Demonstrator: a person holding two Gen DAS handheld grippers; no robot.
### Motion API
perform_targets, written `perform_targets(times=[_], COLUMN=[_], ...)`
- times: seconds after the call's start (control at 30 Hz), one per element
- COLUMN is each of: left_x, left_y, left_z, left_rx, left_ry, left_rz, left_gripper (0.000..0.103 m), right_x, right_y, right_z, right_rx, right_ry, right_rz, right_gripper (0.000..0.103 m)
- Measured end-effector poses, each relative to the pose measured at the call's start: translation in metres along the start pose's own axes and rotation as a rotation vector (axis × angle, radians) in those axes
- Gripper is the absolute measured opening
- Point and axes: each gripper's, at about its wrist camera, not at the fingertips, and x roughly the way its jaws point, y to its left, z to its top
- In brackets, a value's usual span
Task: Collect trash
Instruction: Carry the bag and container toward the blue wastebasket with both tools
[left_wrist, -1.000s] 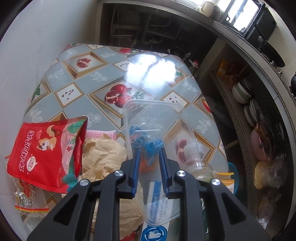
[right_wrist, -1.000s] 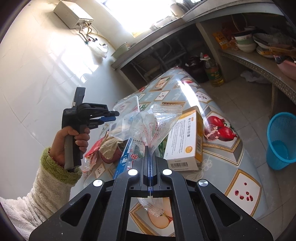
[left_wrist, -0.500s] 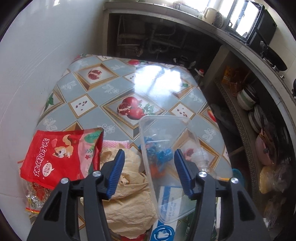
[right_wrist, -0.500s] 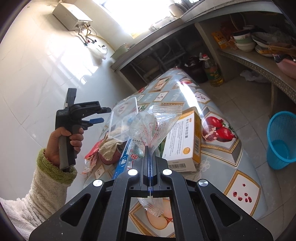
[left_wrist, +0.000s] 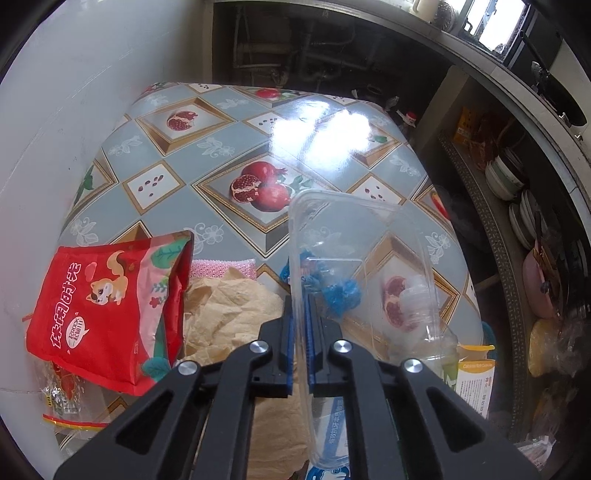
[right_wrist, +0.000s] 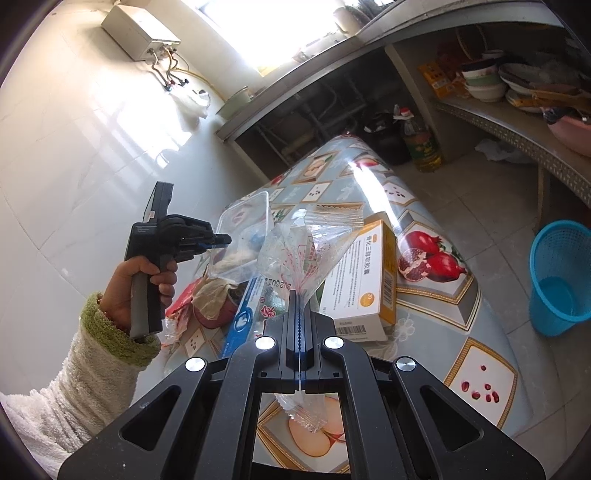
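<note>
Two grippers pinch: left gripper (left_wrist: 300, 306) one clear tray (left_wrist: 354, 236), just closed; right gripper (right_wrist: 299, 301) one plastic bag (right_wrist: 306, 243).

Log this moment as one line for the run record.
left gripper: just closed on clear plastic container wall | right gripper: shut on clear zip bag | blue bin: on floor

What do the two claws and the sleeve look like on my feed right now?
Both claws, left and right, are black plastic frames with silver screws and blue ribbed pads. The left one has a grey pistol-style handle. The sleeve is fluffy white with a green cuff.
</note>
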Motion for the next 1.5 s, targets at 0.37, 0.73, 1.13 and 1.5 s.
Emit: perform_targets(times=[0.37,0.73,1.13,1.5], left_x=[-0.059,-0.155,-0.159,-0.083], left_y=[-0.013,-0.038,-0.156,-0.283], left_z=[-0.002,-0.016,-0.040,-0.068], left_rx=[-0.001,0.071,0.275,0.482], left_ry=[-0.162,-0.413,-0.388,-0.217], left_rz=[-0.069,-0.122,-0.271,-0.319], left_gripper=[0.003,0.003,0.003,0.003], right_x=[-0.018,-0.044,-0.088,-0.116], right_y=[-0.005,-0.016,-0.061,-0.127], right_z=[-0.001,0.004,0.006,-0.006], right_rx=[0.006,0.030,0.121,0.272], right_ry=[-0.041,-0.112,-0.226,-0.265], right_rz=[0.003,-0.033,-0.151,-0.291], right_gripper=[0.000,0.000,0.000,0.000])
